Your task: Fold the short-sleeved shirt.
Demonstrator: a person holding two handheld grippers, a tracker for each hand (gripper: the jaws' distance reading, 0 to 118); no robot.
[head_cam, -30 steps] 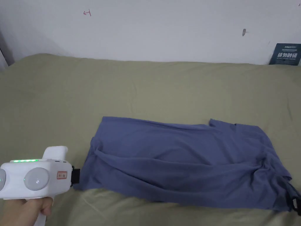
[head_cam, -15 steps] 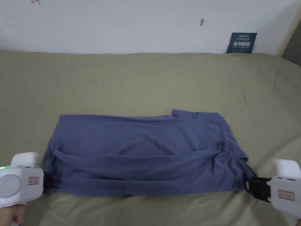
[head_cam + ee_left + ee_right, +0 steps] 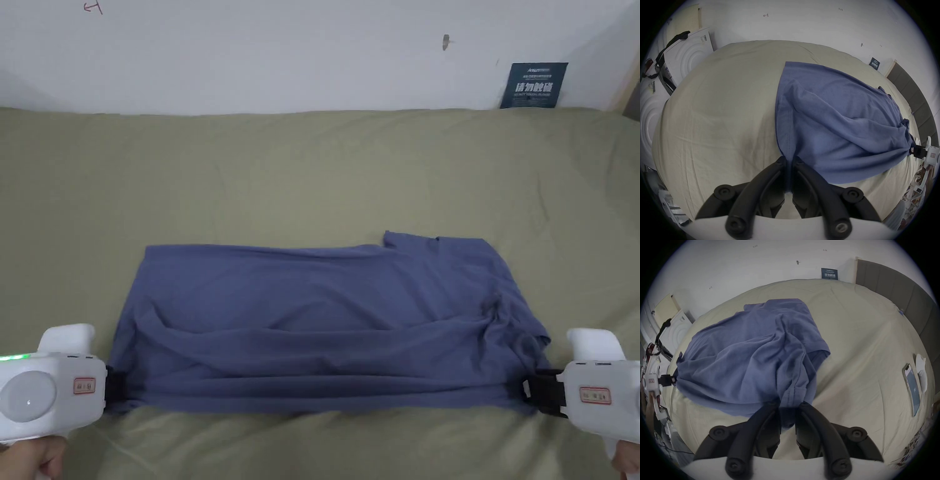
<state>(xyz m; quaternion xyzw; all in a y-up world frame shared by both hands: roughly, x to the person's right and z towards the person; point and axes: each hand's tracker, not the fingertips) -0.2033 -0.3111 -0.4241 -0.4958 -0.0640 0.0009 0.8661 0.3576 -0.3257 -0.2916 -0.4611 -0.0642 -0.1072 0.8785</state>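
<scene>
The blue short-sleeved shirt (image 3: pixel 325 325) lies on the olive bed sheet (image 3: pixel 312 175), a little below the middle of the head view, and it is already folded once along its length, so its long axis goes from 9 o'clock to 3 o'clock across the bed. The left gripper (image 3: pixel 111 390) is at the 9 o'clock end, at the near corner on the hem side; in the left gripper view its jaws stand narrow and the hem cloth (image 3: pixel 788 151) is pressed between them. The right gripper (image 3: pixel 531 392) is at the 3 o'clock end, at the near corner where the sleeve is bunched; in the right gripper view the jaws stand closed on a thick roll of fabric (image 3: pixel 791 395). So each tong holds one near corner, and the body of the shirt lies away from both of them, toward 12 o'clock. The near edge looks stretched between the two grippers, while soft wrinkles run along the middle. I judge that the next move depends on this long axis: the two held ends are well apart, and neither hand is nearer to the centre, so both must travel together. A dark card (image 3: pixel 533 85) leans on the wall at 1 o'clock, and a phone (image 3: pixel 912 389) lies on the sheet far to the right side.
</scene>
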